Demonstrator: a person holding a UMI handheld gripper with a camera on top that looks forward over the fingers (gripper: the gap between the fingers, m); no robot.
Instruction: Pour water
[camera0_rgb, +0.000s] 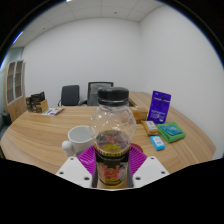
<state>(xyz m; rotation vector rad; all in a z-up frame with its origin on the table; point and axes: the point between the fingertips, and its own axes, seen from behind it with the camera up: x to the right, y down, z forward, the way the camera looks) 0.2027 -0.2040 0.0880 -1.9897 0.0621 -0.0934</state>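
Bottle (112, 140) with the black cap on, sitting upright between the fingers over the wooden table (35, 140). Gripper (112, 172) looks closed in on it, purple pads (98, 157) pressed to both sides, so held, not just framed. Seems like the carry step of the pour. Next up probably: swing left to the white cup (80, 137) just beside, then tip, though cap looks in the way
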